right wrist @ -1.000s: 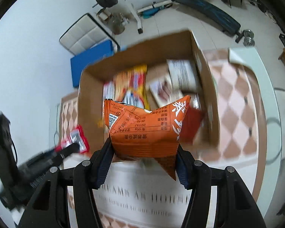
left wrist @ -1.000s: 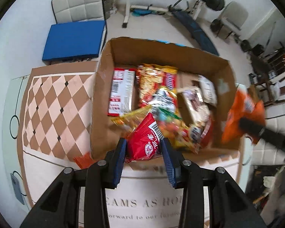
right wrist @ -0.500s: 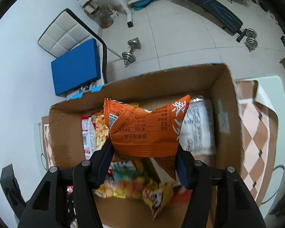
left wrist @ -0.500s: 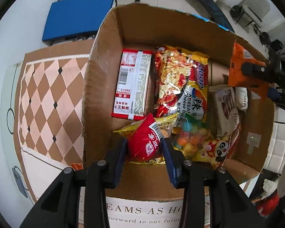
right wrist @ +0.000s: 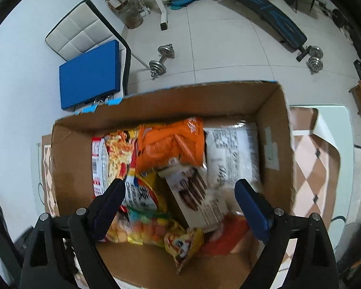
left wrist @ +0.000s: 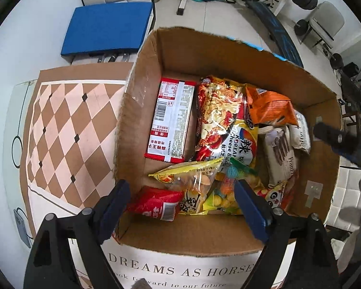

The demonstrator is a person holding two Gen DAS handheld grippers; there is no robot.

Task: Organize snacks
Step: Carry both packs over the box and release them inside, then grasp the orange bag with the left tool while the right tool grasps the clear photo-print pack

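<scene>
Left gripper pose: your left gripper (left wrist: 180, 202) points straight down over the near wall of the open brown cardboard box (left wrist: 211, 50); its jaws are opening, wide apart, pads touching nothing.
Right gripper pose: your right gripper (right wrist: 179, 201) tilts steeply down over the box's middle; its jaws are opening too, nothing pressed between them.
Small red packet: the crinkled red snack packet (left wrist: 156, 204) lies in the box's near left corner, partly under a yellow clear-window bag (left wrist: 192, 180).
Orange bag: the puffy orange snack bag (right wrist: 170, 142) rests on the other snacks by the box's far wall, blurred in the right view.
Left view only: the red-and-white flat packet (left wrist: 173, 120) lying label-up on the box floor; your right gripper's dark fingers at the box's right wall.
Right view only: a dumbbell (right wrist: 161, 60) on the tiled floor beyond the box.
Change: a second ago you gripped the red packet and orange bag; both now lie released in the box.
</scene>
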